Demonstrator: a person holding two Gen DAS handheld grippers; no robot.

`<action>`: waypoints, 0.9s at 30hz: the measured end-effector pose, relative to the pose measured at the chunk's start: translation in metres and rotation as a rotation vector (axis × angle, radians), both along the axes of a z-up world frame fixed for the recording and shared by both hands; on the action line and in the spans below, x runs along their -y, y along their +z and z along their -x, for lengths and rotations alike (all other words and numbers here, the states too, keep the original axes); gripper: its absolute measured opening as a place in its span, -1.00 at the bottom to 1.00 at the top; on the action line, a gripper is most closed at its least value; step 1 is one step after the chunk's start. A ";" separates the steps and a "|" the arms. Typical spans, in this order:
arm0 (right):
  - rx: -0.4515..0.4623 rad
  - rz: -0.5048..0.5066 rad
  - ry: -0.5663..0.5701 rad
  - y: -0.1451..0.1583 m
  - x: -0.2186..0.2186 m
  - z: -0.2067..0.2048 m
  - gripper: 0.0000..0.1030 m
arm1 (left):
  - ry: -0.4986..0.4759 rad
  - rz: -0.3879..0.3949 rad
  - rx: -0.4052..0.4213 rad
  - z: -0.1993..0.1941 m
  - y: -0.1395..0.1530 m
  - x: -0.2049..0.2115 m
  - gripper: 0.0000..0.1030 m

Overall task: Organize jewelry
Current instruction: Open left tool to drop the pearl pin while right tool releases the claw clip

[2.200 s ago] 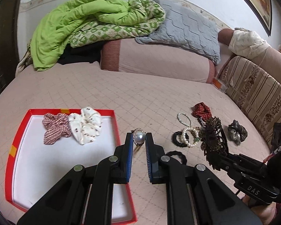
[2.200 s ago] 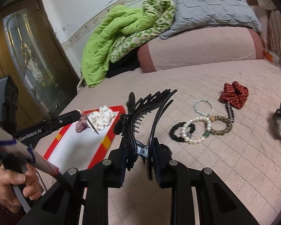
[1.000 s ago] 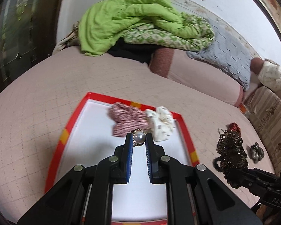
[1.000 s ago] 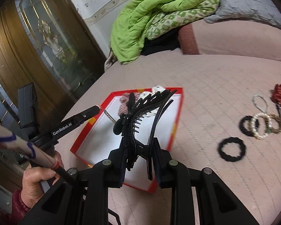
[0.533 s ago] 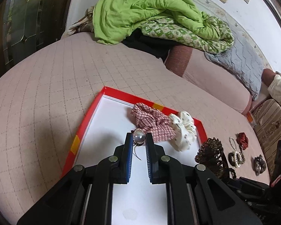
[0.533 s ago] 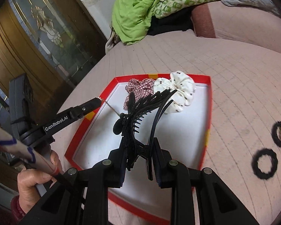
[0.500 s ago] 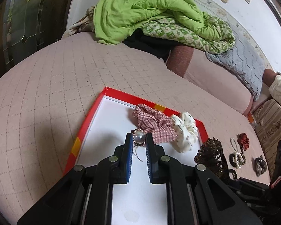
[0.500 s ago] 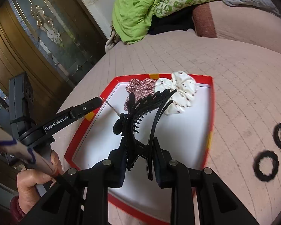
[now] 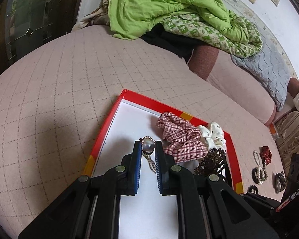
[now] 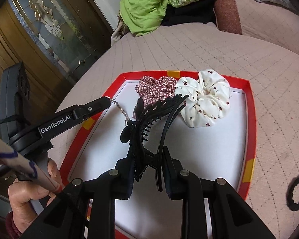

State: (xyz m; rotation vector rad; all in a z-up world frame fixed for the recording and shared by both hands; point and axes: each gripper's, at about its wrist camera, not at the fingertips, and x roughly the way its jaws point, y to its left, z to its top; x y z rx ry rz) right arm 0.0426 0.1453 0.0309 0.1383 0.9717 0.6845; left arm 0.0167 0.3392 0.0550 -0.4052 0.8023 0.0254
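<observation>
L gripper point(image 9: 148, 148) is pinching a pearl pendant point(image 9: 148, 147) w/ its chain dangling straight down toward the white floor of the red tray point(image 9: 107, 123), near its left rim. R gripper point(image 10: 147, 166) is clamping a black hair claw point(image 10: 149, 123), long axis pointing away along the fingers, hanging over tray centre. Gingham scrunchie point(image 9: 179, 137) and cherry scrunchie point(image 10: 205, 97) are lying at the far side. Both loads are over the tray; L looks lower, nearer the floor. Chain's end is hidden btwn the fingers; bracelets far right are too small to make out.
</observation>
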 end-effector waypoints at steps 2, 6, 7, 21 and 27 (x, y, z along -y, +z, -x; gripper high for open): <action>-0.006 0.006 -0.001 -0.002 -0.002 -0.003 -0.48 | 0.006 -0.001 -0.008 -0.001 -0.002 -0.001 -0.75; -0.010 0.014 0.000 -0.005 -0.006 -0.007 -0.48 | 0.009 -0.006 -0.016 -0.003 -0.004 0.000 -0.75; -0.012 0.017 -0.001 -0.005 -0.006 -0.008 -0.48 | 0.009 -0.006 -0.018 -0.004 -0.004 0.001 -0.75; -0.028 0.027 -0.010 -0.012 -0.008 -0.014 -0.47 | 0.015 0.026 -0.058 -0.017 -0.014 -0.001 -0.75; -0.030 0.027 -0.009 -0.013 -0.007 -0.016 -0.47 | 0.007 0.024 -0.063 -0.019 -0.015 0.001 -0.75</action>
